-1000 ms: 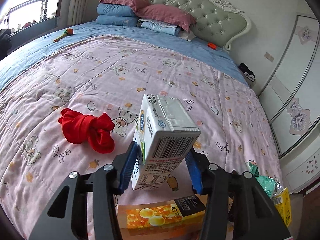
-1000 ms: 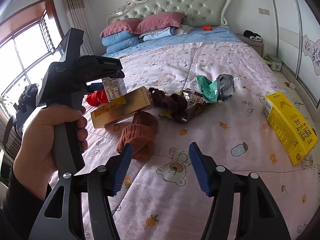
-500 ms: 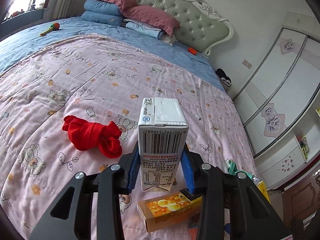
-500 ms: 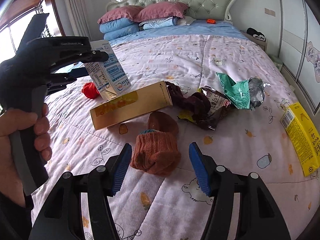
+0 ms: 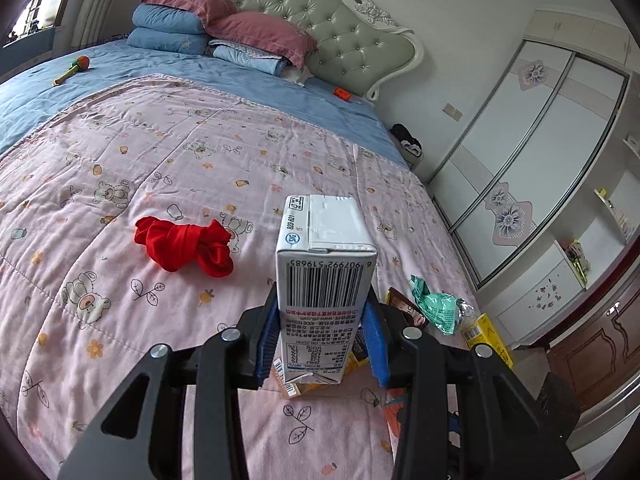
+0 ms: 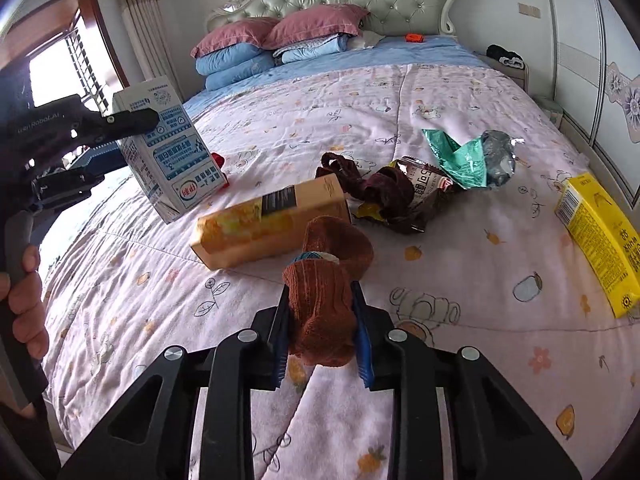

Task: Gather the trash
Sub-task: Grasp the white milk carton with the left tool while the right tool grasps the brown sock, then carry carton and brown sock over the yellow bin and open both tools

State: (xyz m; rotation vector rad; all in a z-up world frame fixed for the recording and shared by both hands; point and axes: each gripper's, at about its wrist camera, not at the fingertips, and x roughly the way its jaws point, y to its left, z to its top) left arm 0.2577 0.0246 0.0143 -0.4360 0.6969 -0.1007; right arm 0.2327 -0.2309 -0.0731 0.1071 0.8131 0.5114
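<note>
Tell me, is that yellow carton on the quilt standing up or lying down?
Lying down. The yellow carton rests flat on its broad side on the pink quilt, its printed face turned upward, near the bed's edge.

We count 3 cartons or boxes: 1 white milk carton [image 5: 326, 276] held off the quilt [image 6: 400, 92], 1 long orange box [image 6: 268, 222] lying just right of it in the right wrist view, and 1 yellow carton [image 6: 600, 240] well to the right of that box. We see 2 crumpled wrappers beyond the orange box: 1 brown [image 6: 424, 184], 1 green [image 6: 460, 154]. Socks number 3: 1 rust-brown sock [image 6: 324, 304] just in front of the box, 1 dark brown sock [image 6: 372, 188] behind it, 1 red bundle [image 5: 184, 246] left of the milk carton. We count 4 pillows [image 5: 224, 26] at the headboard [image 5: 340, 28].
</note>
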